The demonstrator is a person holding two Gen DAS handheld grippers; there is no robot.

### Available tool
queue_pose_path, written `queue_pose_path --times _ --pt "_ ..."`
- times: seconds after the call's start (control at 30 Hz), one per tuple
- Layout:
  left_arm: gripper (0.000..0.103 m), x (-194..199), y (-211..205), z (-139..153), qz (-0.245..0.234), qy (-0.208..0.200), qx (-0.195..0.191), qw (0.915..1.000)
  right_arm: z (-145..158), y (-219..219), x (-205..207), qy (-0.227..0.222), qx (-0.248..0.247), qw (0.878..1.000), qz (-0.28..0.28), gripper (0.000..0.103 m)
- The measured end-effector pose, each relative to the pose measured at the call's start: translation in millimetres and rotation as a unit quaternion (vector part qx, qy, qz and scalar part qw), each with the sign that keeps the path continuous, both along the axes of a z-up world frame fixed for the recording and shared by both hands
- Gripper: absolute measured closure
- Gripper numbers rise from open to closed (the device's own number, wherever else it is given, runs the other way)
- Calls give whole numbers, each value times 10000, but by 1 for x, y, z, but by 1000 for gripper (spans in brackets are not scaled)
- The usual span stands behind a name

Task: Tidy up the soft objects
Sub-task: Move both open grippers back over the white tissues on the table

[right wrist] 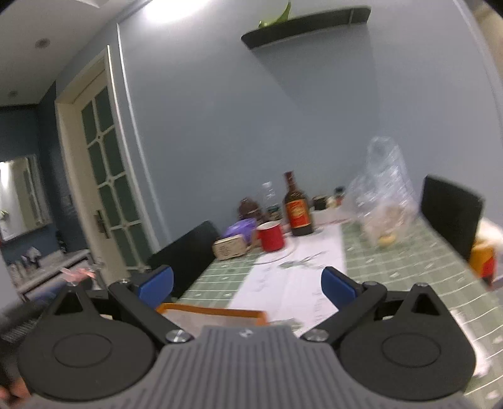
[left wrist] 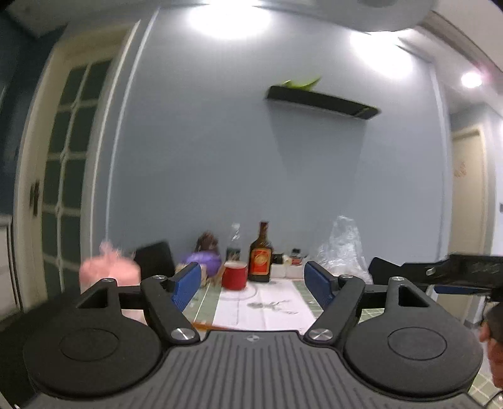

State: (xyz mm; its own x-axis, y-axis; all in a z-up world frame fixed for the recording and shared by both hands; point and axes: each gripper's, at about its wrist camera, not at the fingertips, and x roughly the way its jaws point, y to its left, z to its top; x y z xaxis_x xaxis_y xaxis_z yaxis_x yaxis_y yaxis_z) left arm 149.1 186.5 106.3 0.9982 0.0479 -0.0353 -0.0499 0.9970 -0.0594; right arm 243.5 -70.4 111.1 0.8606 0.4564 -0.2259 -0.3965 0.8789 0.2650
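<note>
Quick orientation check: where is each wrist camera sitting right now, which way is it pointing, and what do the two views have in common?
Left wrist view: sits behind the open left tongs, raised above the near table end, facing the blue wall; the right tongs and the person's face edge show at right.
Right wrist view: sits behind the open right tongs, facing the wall slightly leftward; a fingertip shows bottom left.
Shared: red mug, brown bottle, plastic bag, wall shelf.

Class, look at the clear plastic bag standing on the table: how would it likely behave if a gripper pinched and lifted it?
The clear plastic bag looks thin and crinkled, so probably floppy and light. Something yellowish sits low inside, so it would likely sag there. Its glossy film may slip.
</note>
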Motion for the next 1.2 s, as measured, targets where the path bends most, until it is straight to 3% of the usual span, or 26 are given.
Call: queue_pose_path --times 0.13,0.27,0.5,0.6,0.67,0.87,1.07,1.2 --pt "14 -11 -42 15 188 325 460 9982 -10 -29 2 -38 -273 9985 -467 4" --pt "14 -10 -83 18 32 742 589 9955 -36 -65 12 184 -671 9937 -879 4" --pt "14 -2 -136 10 -562 1169 663 9893 -94 -151 32 885 -314 9795 -1782 4" --pt "14 7 -155 -2 -637 1300 761 9865 -115 -173 39 1284 -249 9760 -1743 4" --pt "14 15 -165 -12 -768 1422 797 9836 -122 -176 43 1482 -277 9759 -1577 4" --pt "14 40 -192 -47 -1007 1976 917 9708 -130 -166 47 1469 -466 9757 -1556 4" --pt "15 60 -205 -73 -922 2272 865 9656 -138 -171 52 1475 -811 9691 -1803 4" --pt "15 72 -211 -80 -1022 2383 733 9630 -142 -181 55 1602 -645 9691 -1762 4"
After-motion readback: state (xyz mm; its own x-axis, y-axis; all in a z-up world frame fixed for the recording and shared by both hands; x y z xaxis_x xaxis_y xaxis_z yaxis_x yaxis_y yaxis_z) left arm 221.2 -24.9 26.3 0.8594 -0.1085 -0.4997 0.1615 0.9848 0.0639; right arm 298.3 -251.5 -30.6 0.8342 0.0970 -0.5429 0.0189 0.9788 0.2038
